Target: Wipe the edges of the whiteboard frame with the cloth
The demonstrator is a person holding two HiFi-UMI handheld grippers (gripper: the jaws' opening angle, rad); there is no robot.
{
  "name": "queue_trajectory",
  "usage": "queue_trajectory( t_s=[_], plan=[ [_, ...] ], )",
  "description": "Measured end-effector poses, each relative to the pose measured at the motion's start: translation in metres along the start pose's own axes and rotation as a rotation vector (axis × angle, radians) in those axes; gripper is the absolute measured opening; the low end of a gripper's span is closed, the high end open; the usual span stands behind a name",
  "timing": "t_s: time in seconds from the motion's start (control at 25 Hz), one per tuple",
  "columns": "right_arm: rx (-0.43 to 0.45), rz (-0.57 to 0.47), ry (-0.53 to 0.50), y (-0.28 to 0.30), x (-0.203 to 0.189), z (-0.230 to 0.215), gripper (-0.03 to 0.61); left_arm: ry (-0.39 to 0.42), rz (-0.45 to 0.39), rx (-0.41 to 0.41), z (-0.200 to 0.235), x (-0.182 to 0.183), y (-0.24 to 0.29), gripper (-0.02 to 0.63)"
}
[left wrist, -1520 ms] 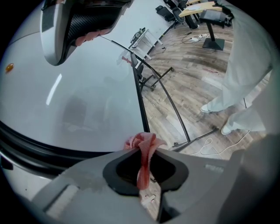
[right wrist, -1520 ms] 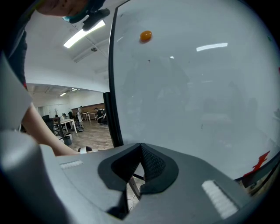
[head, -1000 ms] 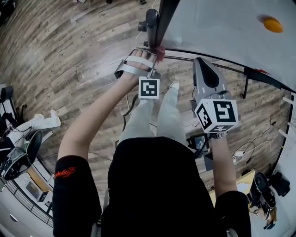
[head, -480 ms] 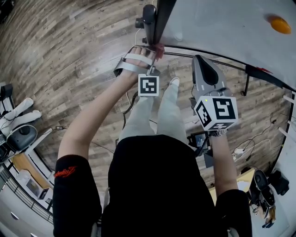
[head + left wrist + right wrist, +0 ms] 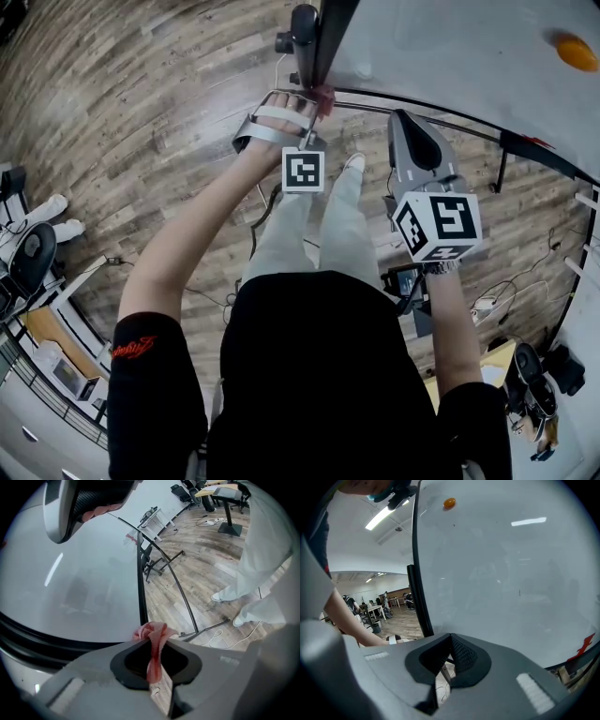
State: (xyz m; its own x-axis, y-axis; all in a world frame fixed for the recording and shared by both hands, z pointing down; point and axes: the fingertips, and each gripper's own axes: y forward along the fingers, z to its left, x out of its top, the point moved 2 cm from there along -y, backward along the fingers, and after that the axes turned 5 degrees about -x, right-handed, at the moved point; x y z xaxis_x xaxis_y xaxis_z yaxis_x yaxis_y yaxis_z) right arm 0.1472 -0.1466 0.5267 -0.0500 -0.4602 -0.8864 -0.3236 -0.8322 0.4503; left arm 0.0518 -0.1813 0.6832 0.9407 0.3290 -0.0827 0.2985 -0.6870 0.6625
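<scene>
The whiteboard point(image 5: 450, 56) stands ahead with a black frame point(image 5: 323, 37). In the head view my left gripper point(image 5: 317, 101) is at the frame's lower left corner, shut on a pink cloth point(image 5: 324, 97). The left gripper view shows the cloth point(image 5: 153, 641) pinched between the jaws, bunched against the black frame point(image 5: 141, 588) where the side and bottom edges meet. My right gripper point(image 5: 405, 118) hangs just below the board's bottom edge, to the right. In the right gripper view it point(image 5: 451, 637) is shut on nothing and faces the white board point(image 5: 511, 573).
An orange magnet point(image 5: 449, 502) sticks high on the board. The stand's metal legs and bar point(image 5: 183, 597) run over the wooden floor point(image 5: 141, 112), with cables point(image 5: 511, 300) lying about. The person's legs and shoes point(image 5: 352, 169) are close to the stand. Chairs and desks stand at the left.
Both grippers hold almost the same places; the left one keeps the cloth at the frame corner. A seated person at the left edge has shifted.
</scene>
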Motion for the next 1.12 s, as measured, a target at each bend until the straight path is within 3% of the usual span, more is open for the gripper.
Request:
queue_trajectory(
  t_s=[0.28, 0.36, 0.64, 0.88, 1.12],
  plan=[
    [0.001, 0.001, 0.0, 0.0, -0.001, 0.001, 0.002, 0.006, 0.006, -0.015, -0.005, -0.003, -0.007, 0.046],
    [0.002, 0.0, -0.004, 0.0, 0.0, 0.002, 0.002, -0.049, -0.025, -0.051, -0.012, 0.0, -0.012, 0.046],
    [0.0, -0.009, -0.014, -0.004, 0.007, 0.006, 0.002, -0.413, -0.16, -0.092, -0.01, 0.002, -0.035, 0.046],
    [-0.018, -0.023, -0.019, -0.013, 0.013, 0.008, 0.002, -0.638, -0.317, -0.129, -0.011, 0.014, -0.068, 0.046],
    [-0.045, -0.036, -0.002, -0.026, 0.015, 0.007, 0.002, -1.074, -0.591, -0.226, 0.011, 0.026, -0.12, 0.046]
  ],
)
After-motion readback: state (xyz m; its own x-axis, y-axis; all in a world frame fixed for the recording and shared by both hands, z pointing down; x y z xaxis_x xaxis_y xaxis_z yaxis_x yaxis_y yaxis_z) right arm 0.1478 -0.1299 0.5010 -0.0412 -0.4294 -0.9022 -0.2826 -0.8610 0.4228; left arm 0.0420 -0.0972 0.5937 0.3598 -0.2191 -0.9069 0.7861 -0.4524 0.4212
